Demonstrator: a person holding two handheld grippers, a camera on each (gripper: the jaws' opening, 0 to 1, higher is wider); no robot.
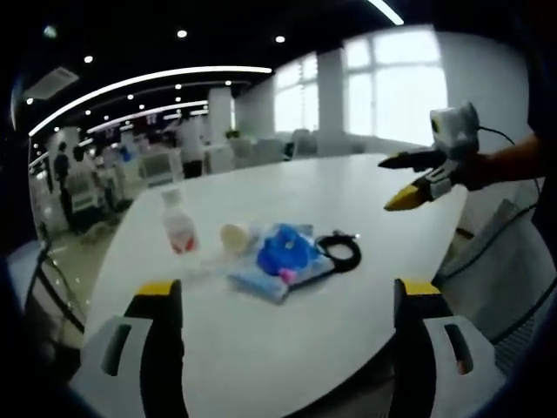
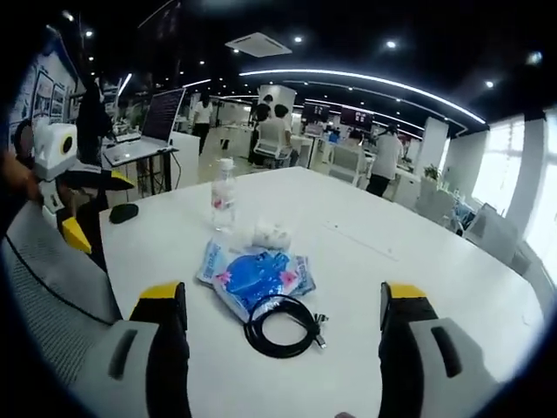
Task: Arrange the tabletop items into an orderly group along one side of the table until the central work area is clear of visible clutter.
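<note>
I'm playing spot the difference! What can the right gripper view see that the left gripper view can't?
Right gripper view's extras: a black mouse on the white table, an open laptop on a desk behind, and the left hand-held gripper seen from the side. Left gripper view's extra: the right hand-held gripper seen from the side, jaws open, near the table's edge. Shared: the water bottle, blue packets, coiled black cable, and people at the back.

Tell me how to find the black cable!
Start at the big white table and find the small cluster of things on it. The coiled black cable lies beside the blue packet. It is the cluster's one dark, ring-shaped thing; the water bottle stands upright.
</note>
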